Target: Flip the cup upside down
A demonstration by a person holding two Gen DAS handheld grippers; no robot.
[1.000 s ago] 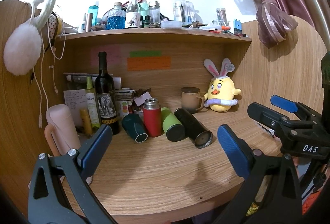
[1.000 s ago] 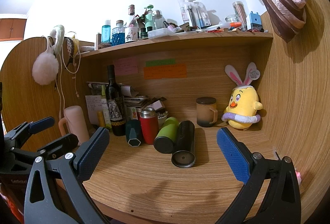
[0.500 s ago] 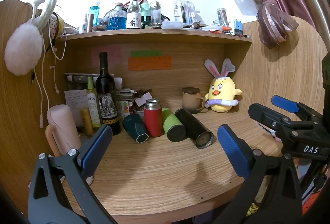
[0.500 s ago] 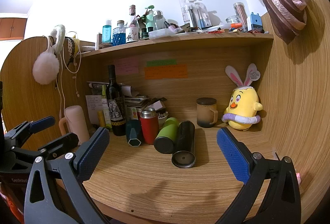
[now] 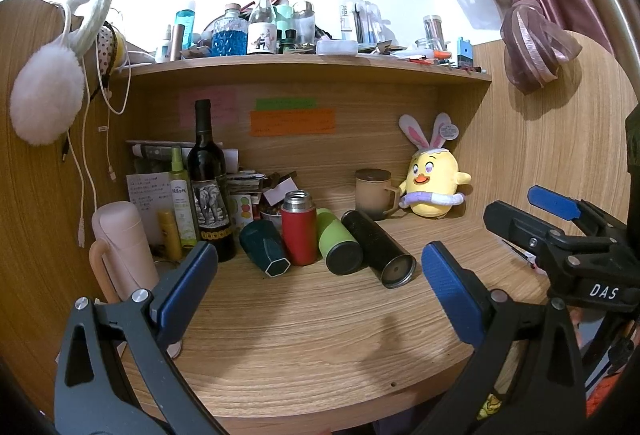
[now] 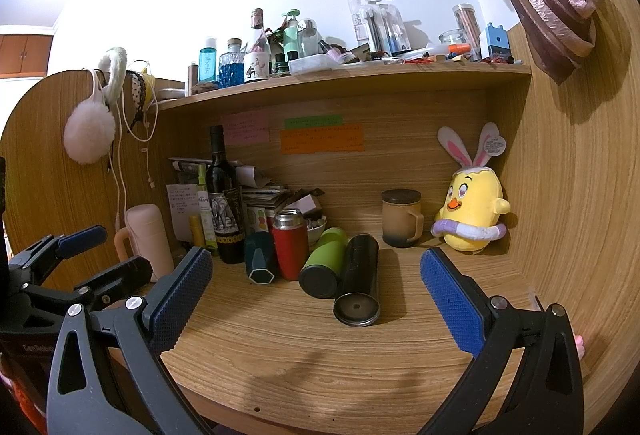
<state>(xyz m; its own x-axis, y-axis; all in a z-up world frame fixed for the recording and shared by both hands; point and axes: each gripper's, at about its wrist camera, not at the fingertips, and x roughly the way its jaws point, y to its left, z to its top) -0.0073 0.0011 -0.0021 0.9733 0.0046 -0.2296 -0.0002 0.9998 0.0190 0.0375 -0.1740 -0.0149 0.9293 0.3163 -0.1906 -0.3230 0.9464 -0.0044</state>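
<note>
While both grippers' jaws gape empty, black cup (image 6: 357,281) lies toppled well ahead, between them.

Left gripper (image 5: 318,267) and right gripper (image 6: 316,271), both level above the near edge of the table (image 5: 320,335), jaws spread wide and empty. Each blue-padded pair points toward the table's back; the right gripper sits to the left gripper's right.
</note>
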